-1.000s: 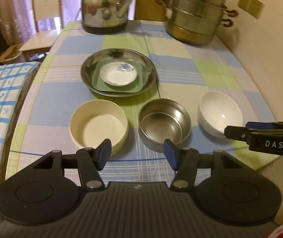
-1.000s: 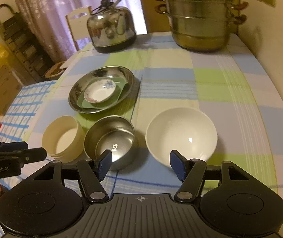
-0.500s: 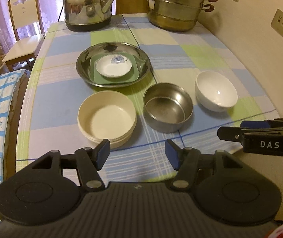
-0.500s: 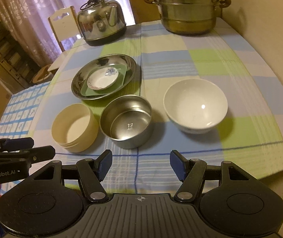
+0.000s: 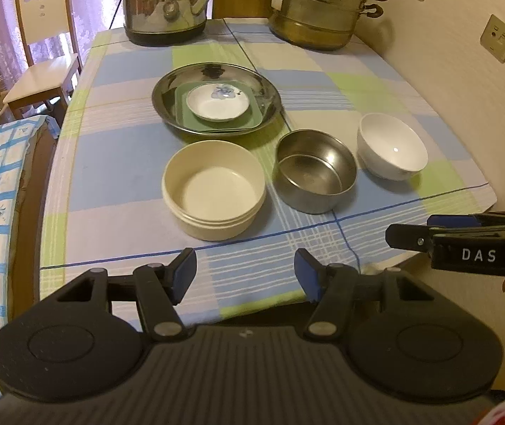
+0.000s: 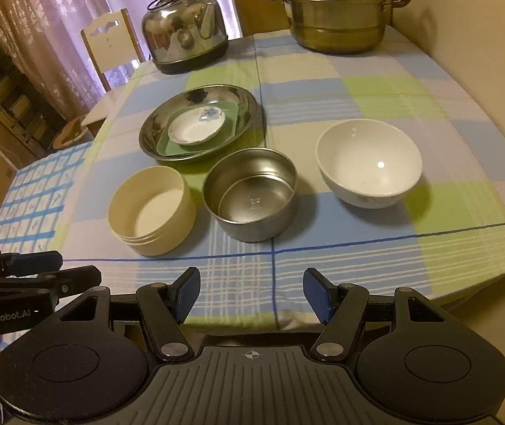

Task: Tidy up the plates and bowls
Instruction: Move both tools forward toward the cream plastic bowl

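Observation:
A steel plate [image 5: 268, 95] [image 6: 241, 102] holds a green square plate [image 5: 254, 117] [image 6: 234, 115] with a small white flowered dish [image 5: 217, 104] [image 6: 195, 127] on top. In front stand a cream bowl [image 5: 213, 191] [image 6: 151, 209], a steel bowl [image 5: 316, 175] [image 6: 250, 193] and a white bowl [image 5: 392, 150] [image 6: 369, 163] in a row. My left gripper [image 5: 245, 276] is open and empty over the table's near edge, short of the cream bowl. My right gripper [image 6: 251, 294] is open and empty, short of the steel bowl.
A steel kettle [image 5: 165, 3] [image 6: 185, 35] and a stacked steamer pot [image 5: 317, 3] [image 6: 339, 7] stand at the far end of the checked tablecloth [image 5: 118, 177] [image 6: 376, 95]. A wall runs along the right. A white chair [image 5: 45, 56] stands far left.
Both grippers have pulled back toward the table's near edge and risen; the bowls and plates now sit farther away in view. Nothing on the table has moved.

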`<state>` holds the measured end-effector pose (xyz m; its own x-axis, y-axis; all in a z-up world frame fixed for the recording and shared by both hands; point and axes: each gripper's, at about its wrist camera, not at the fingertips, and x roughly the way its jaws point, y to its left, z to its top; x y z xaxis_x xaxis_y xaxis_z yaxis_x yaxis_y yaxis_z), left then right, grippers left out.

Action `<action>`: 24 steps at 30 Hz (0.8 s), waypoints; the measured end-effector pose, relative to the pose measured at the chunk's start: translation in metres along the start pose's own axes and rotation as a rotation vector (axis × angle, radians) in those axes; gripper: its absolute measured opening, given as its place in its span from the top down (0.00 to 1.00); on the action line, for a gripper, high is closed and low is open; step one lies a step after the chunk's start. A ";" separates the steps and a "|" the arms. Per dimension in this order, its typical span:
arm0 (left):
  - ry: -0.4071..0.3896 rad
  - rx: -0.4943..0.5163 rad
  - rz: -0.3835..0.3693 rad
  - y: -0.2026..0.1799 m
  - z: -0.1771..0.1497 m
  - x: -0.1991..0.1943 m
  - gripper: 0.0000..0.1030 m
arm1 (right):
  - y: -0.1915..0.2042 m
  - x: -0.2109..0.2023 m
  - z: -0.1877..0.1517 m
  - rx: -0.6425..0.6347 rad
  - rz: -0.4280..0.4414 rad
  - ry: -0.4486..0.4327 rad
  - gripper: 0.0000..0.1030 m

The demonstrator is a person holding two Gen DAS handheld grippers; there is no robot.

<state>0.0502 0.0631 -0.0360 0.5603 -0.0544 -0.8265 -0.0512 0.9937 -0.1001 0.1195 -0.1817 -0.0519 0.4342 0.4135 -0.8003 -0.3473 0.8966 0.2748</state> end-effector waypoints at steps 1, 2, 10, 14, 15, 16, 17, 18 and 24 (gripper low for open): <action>-0.001 -0.004 0.004 0.002 -0.001 0.000 0.43 | 0.002 0.001 0.000 -0.002 0.002 0.002 0.37; -0.001 -0.008 0.007 0.004 -0.001 -0.001 0.43 | 0.004 0.002 0.000 -0.006 0.004 0.004 0.37; 0.021 -0.037 0.020 0.018 -0.005 0.003 0.43 | 0.014 0.014 0.001 -0.024 0.024 0.032 0.37; 0.031 -0.052 0.031 0.023 -0.006 0.006 0.43 | 0.018 0.019 0.001 -0.032 0.035 0.048 0.37; 0.034 -0.056 0.034 0.024 -0.006 0.006 0.43 | 0.020 0.021 0.001 -0.034 0.037 0.052 0.37; 0.037 -0.059 0.033 0.026 -0.006 0.008 0.43 | 0.021 0.022 0.001 -0.037 0.038 0.055 0.37; 0.040 -0.062 0.032 0.027 -0.005 0.009 0.43 | 0.022 0.024 0.002 -0.039 0.040 0.059 0.37; 0.042 -0.065 0.030 0.028 -0.005 0.010 0.43 | 0.022 0.026 0.002 -0.041 0.042 0.063 0.37; 0.047 -0.088 0.039 0.036 -0.002 0.016 0.43 | 0.026 0.036 0.007 -0.033 0.064 0.077 0.37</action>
<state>0.0557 0.0981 -0.0544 0.5169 -0.0223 -0.8557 -0.1461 0.9827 -0.1138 0.1324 -0.1425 -0.0700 0.3454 0.4548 -0.8209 -0.4002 0.8626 0.3095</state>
